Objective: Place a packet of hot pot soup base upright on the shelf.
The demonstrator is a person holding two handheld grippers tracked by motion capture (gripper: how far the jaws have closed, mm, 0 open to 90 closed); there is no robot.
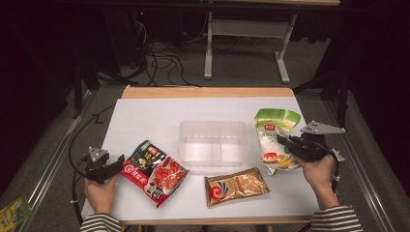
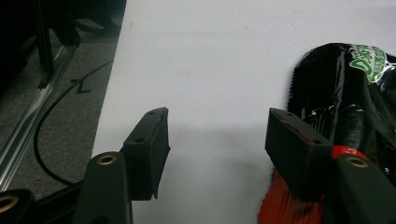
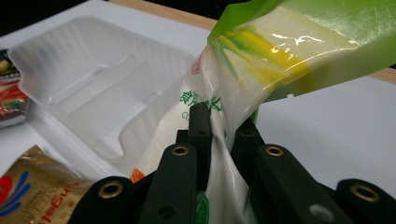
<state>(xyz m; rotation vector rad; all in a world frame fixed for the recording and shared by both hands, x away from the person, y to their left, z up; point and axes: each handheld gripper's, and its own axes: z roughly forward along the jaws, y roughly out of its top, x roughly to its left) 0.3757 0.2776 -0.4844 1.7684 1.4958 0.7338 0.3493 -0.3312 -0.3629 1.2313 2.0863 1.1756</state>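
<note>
The right gripper pinches the green-and-white pouch beside the clear plastic tray. The left gripper stands wide, holding nothing (red-and-black packet just beside).

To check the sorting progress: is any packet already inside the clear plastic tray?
No, the clear plastic tray holds nothing, and the three packets lie or hang outside it on the white table top.

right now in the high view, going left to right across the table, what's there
left tongs → red and black packet → clear plastic tray and, nearer the person, the gold packet → green and white pouch pinched in the right tongs
</note>
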